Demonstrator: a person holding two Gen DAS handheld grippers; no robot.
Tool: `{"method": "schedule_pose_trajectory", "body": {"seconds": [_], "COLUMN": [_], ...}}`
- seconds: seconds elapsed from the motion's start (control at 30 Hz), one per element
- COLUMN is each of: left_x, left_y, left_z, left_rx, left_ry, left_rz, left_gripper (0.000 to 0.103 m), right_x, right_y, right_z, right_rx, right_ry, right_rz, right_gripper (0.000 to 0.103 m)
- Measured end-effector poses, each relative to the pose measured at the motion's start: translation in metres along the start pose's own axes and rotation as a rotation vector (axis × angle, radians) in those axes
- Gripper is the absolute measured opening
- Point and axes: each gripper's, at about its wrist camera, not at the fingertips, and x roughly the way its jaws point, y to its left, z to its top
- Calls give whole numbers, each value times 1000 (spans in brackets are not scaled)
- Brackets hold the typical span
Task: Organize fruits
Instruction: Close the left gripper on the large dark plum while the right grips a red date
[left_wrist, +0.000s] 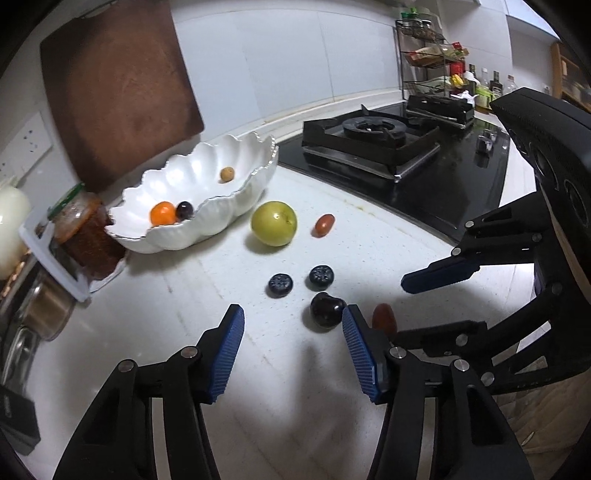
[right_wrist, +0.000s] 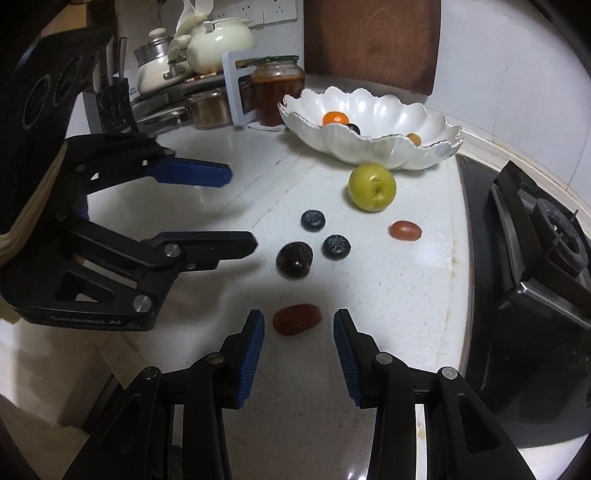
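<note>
Both tools stand over the near part of the white counter (right_wrist: 406, 295) with nothing in their grasp. The right gripper (right_wrist: 299, 343) has its jaws spread wide, and a reddish-brown oblong fruit (right_wrist: 296, 319) lies on the counter just ahead of the gap between them, touching neither pad. The left gripper (left_wrist: 293, 350) is likewise wide open and empty; the dark cherry (left_wrist: 325, 309) lies just beside the tip of its right-hand finger (left_wrist: 360, 354), outside the gap, not within it. Beyond these lie two blueberries (left_wrist: 280, 285) (left_wrist: 321, 277), close together, then a green plum-like fruit (left_wrist: 274, 223) and a second small red fruit (left_wrist: 324, 225), the latter nearer the black stove (left_wrist: 373, 144) at the counter's right edge. At the far side, against the wall, stands the scalloped white bowl (right_wrist: 391, 155), holding an orange fruit (right_wrist: 335, 119), a dark berry (right_wrist: 353, 128) and a small tan fruit (right_wrist: 414, 139). A red-filled jar (right_wrist: 277, 94) stands just beside the bowl. Judged risks: the round fruits roll readily, so a finger nudging the cherry sideways could send it into the blueberries or off the counter's near edge; a hard squeeze would bruise the soft fruit; and the two tools, working near one another, could collide on the way to the bowl.
</note>
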Motion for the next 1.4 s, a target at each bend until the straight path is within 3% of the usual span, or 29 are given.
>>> {"method": "schedule_pose_trajectory", "body": {"seconds": [0.2, 0.53, 0.77, 0.97, 1.4], "left_x": [13, 34, 45, 51, 29], "left_y": [-4, 1, -1, -2, 0], "left_z": [-2, -1, -2, -3, 0], "left_rx": [0, -88, -124, -138, -191], "left_ry": [-6, 10, 28, 49, 25], "left_rz": [-52, -138, -160, -152, -56], "left_gripper": [52, 43, 40, 30, 29], "right_x": [7, 16, 22, 21, 15], "right_y": [-2, -5, -6, -7, -15], "right_z": [-4, -3, -4, -5, -1], "right_rx": [-21, -16, -9, -6, 23], "right_ry": [4, -8, -6, -13, -29], "right_rz": [-1, 38, 63, 69, 61], "right_gripper": [40, 40, 40, 32, 30]}}
